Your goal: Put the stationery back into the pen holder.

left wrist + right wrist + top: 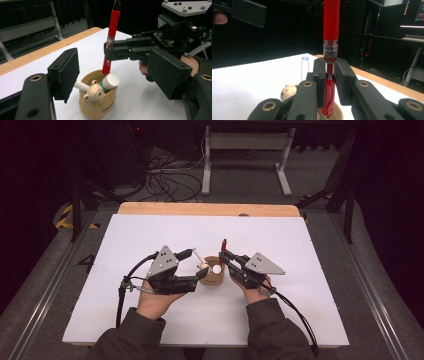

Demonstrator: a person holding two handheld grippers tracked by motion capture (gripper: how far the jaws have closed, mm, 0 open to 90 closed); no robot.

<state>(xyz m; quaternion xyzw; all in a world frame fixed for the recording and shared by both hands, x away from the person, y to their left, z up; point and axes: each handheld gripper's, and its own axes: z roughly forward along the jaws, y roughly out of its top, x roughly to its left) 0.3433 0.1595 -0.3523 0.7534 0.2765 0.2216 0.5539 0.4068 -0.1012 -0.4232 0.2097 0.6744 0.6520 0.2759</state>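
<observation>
1. Red is the pen [331, 37] you hold: your right hand-held gripper [331, 75] is clenched on its clear middle section, with the barrel standing nearly upright between the two black jaws.
2. The pen's lower end sits at the mouth of the tan pen holder [98, 107], as the left gripper view shows; its top rises well above your jaws.
3. That holder, a small sack-shaped pot with dark lettering on its side, stands on the white surface [150, 235] between your two hands in the high view [212, 277].
4. Inside the holder you already have a pen topped with a cream bear head [93, 93] and a white-capped marker [110, 81] with a green band, both leaning toward your left side.
5. Your left hand-held gripper [120, 77] is released: its padded jaws stand wide on either side of the holder, and neither pad presses on it. From the left gripper view, the near pad is just beside the white shaft of the bear pen, though you cannot tell whether it touches.
6. In the high view your left hand [155, 302] and right hand [255, 295] rest low over the surface, both grippers pointing inward at the holder.
7. Beyond the white surface runs a wooden edge [207, 209], then grey floor with cables [165, 182].
</observation>
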